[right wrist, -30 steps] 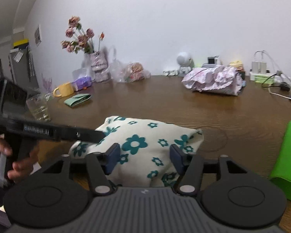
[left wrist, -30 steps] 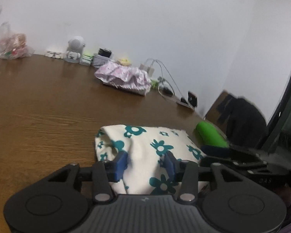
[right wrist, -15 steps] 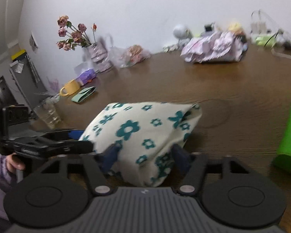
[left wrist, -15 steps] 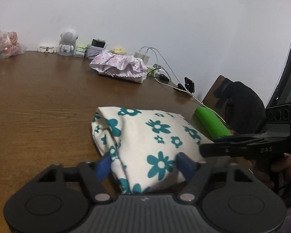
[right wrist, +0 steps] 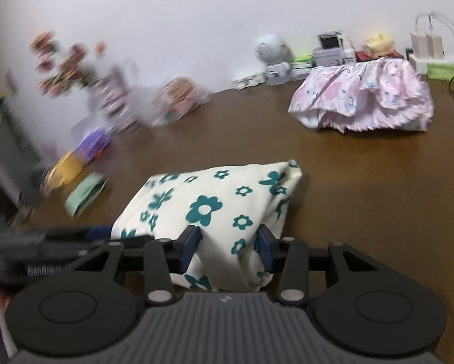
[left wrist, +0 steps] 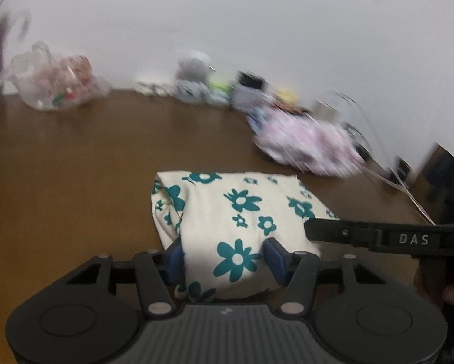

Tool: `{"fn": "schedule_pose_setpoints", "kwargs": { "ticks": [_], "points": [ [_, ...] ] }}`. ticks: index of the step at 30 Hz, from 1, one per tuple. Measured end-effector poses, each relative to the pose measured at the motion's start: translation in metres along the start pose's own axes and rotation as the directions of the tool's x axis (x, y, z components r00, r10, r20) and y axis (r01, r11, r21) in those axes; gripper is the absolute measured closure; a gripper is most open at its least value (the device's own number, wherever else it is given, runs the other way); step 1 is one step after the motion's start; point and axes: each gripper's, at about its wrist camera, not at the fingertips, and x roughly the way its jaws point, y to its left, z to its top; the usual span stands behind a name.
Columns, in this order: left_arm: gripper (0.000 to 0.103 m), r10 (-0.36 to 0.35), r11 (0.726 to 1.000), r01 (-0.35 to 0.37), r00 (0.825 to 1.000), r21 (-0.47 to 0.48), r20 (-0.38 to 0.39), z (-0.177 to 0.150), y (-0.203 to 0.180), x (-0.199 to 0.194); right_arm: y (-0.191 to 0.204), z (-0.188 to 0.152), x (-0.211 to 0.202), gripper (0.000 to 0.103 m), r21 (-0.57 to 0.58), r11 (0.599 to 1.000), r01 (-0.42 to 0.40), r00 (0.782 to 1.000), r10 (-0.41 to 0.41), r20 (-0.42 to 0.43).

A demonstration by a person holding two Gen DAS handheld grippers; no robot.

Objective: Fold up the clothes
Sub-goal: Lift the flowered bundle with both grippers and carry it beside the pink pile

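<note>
A folded cream cloth with teal flowers [left wrist: 239, 212] lies on the brown table [left wrist: 75, 157]. My left gripper [left wrist: 225, 259] has its blue pads on either side of the cloth's near end, gripping a thick bundle. My right gripper [right wrist: 228, 247] grips the same cloth [right wrist: 215, 203] at its other near corner. Each gripper shows in the other's view: the right one [left wrist: 378, 236] at the cloth's right edge, the left one [right wrist: 60, 242] at its left edge. Both views are blurred.
A folded pink cloth [right wrist: 363, 103] lies at the back right. A plastic bag [left wrist: 54, 85], a small white robot toy [right wrist: 271, 57], boxes and cables line the wall. Flowers in a vase [right wrist: 75, 69], a yellow mug [right wrist: 65, 173] and a green pouch [right wrist: 84, 194] stand left.
Both grippers swung left and forward with the cloth in them. The green object at the right has left both views, and the pink cloth looks nearer.
</note>
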Motion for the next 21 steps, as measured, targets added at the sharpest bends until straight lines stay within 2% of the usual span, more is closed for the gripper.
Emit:
{"fn": "schedule_pose_setpoints", "kwargs": {
  "ticks": [4,8,10,15,21],
  "points": [
    [0.049,0.026,0.995,-0.021,0.998,-0.096,0.058,0.042,0.017,0.046,-0.005,0.051,0.051,0.065,0.022,0.999,0.048,0.999,-0.048,0.022],
    [0.05,0.071,0.996,-0.066,0.993,-0.058,0.093,0.077,0.017,0.085,-0.012,0.095,0.091,0.065,-0.003,0.996,0.093,0.995,-0.093,0.039],
    [0.051,0.069,0.994,-0.061,0.994,-0.09,0.088,0.094,0.022,0.104,-0.019,0.113,0.11,0.065,-0.013,0.994,0.113,0.993,-0.112,0.039],
    [0.051,0.046,0.998,-0.043,0.996,-0.047,0.072,0.129,0.023,0.152,-0.046,0.146,0.141,0.067,-0.025,0.987,0.162,0.986,-0.16,0.056],
    [0.051,0.04,0.999,-0.038,0.995,-0.024,0.087,0.15,0.016,0.193,-0.081,0.177,0.168,0.067,-0.004,0.982,0.19,0.978,-0.189,0.089]
  ]
}}
